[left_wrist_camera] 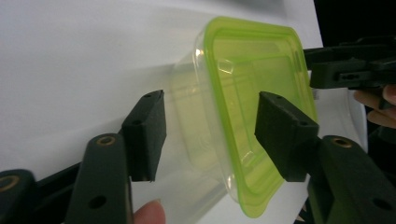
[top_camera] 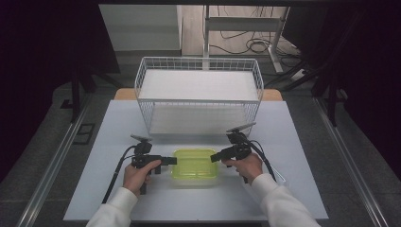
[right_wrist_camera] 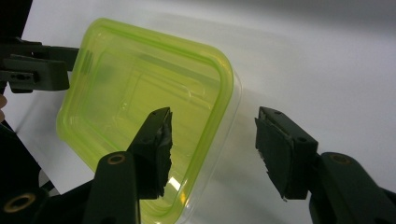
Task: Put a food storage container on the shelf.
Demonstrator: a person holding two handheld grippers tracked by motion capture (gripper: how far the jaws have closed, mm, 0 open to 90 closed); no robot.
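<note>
A clear plastic container with a lime-green lid [top_camera: 195, 163] sits on the pale table near its front edge. My left gripper [top_camera: 174, 161] points at its left end and my right gripper [top_camera: 213, 157] at its right end. In the left gripper view the jaws [left_wrist_camera: 212, 100] straddle the container's [left_wrist_camera: 252, 60] rim, one over the lid and one beside the clear wall, with gaps showing. In the right gripper view the jaws [right_wrist_camera: 215, 114] straddle the opposite edge of the container [right_wrist_camera: 140, 84] the same way. Neither pair of pads presses on it.
A white wire basket [top_camera: 198, 90] stands on the table [top_camera: 118, 127] just behind the container. Bare tabletop lies to the left and right of my hands. Cables and a desk frame [top_camera: 246, 33] are on the floor beyond the table.
</note>
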